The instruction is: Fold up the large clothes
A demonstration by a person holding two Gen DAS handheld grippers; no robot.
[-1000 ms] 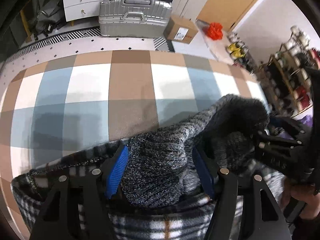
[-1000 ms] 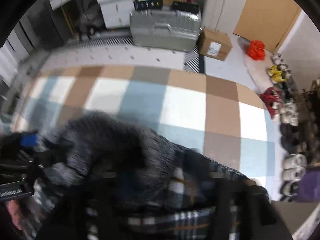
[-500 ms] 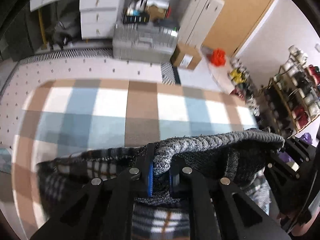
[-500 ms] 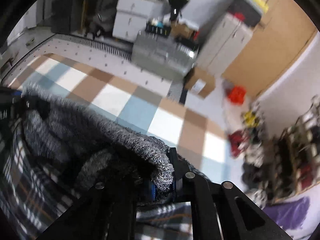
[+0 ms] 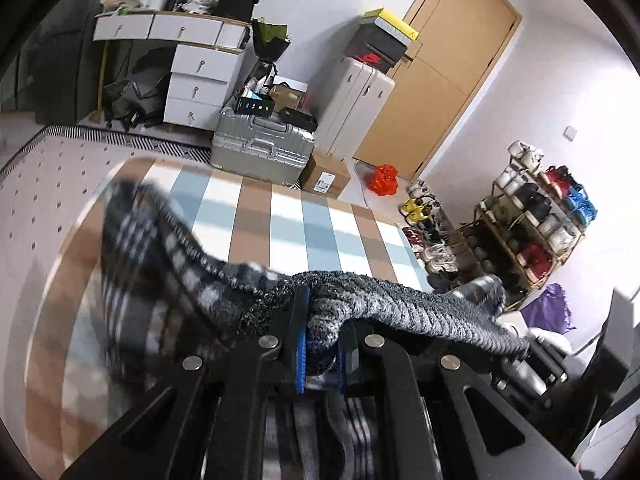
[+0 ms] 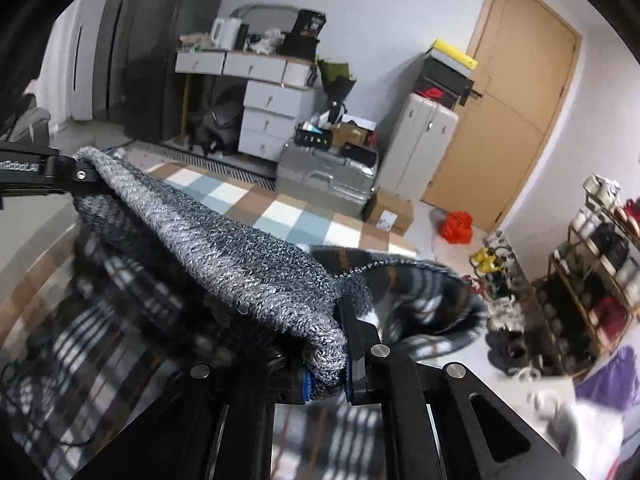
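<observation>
Clearly the lifting step is in hand: both ends of one edge of the garment [image 5: 400,312] are pinched and raised above the checked mat [image 5: 288,220] on the floor. The left gripper [image 5: 320,344] is closed tight on a bunch of grey knit, the wool squeezed between its blue pads. The right gripper [image 6: 326,360] is likewise clamped on a rolled knit hem, with nothing else between its jaws. In the right wrist view the left gripper shows again at the far left [image 6: 82,176], holding the other end of the same edge.

The held edge runs as a taut band between the two grippers, so the garment's long axis, as it hangs now, lies left to right across the person's front. Its plaid lining sags below that line, blurred, and one end trails down toward the near left of the mat; I cannot tell whether it touches.

As a judgement, the fold itself is not yet made. The next move calls for keeping both grips firm and level, carrying the held edge out over the mat, then lowering it so the hanging cloth lays flat and square before the edge is brought over.
</observation>
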